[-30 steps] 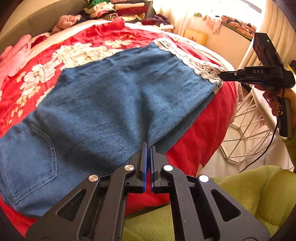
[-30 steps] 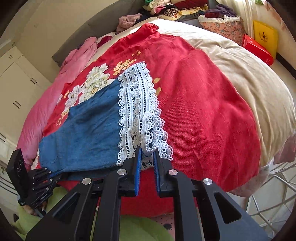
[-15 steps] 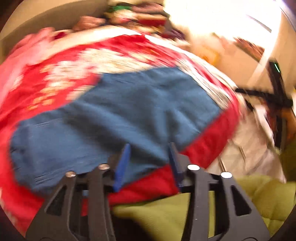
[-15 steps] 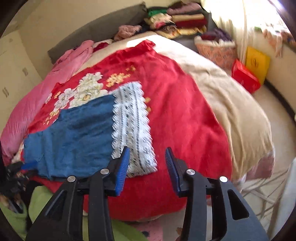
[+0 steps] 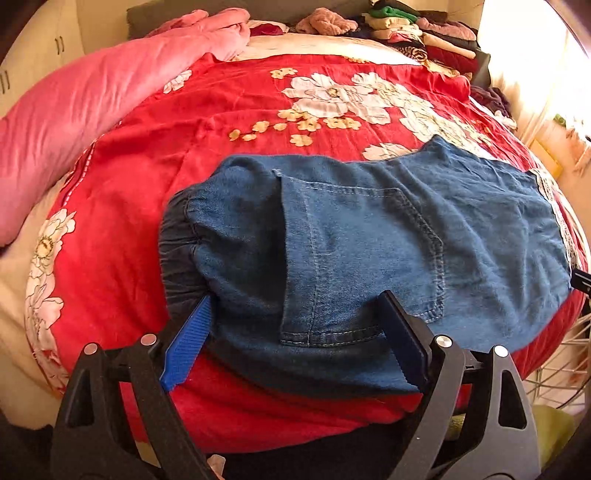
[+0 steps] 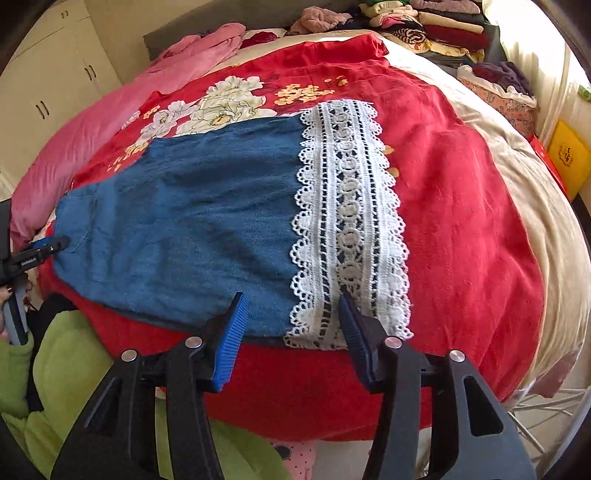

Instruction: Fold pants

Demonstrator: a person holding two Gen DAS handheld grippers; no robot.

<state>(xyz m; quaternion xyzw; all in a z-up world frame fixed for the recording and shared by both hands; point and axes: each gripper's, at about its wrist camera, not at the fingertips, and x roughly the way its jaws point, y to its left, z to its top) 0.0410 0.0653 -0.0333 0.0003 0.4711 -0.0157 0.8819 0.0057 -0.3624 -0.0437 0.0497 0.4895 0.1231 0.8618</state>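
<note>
Blue denim pants (image 5: 369, 236) lie flat on the red floral bedspread (image 5: 221, 110), folded lengthwise, waistband at the left, back pocket up. In the right wrist view the pants (image 6: 192, 221) end in a white lace hem (image 6: 347, 221). My left gripper (image 5: 291, 336) is open, its jaws straddling the near edge at the waistband end. My right gripper (image 6: 291, 332) is open, its jaws at the near edge by the lace hem. Neither holds cloth. The left gripper also shows in the right wrist view (image 6: 48, 245).
A pink quilt (image 5: 74, 110) lies along the bed's left side. Stacks of folded clothes (image 6: 436, 26) sit at the far end. A white wire basket (image 5: 557, 365) stands on the floor at the right. A cupboard (image 6: 48, 88) stands at the left. Green sleeve (image 6: 66, 387) is below.
Both grippers let go of the pants' near edge and opened. The left gripper moved left to the waistband end. The right gripper drew back a little at the lace hem.
</note>
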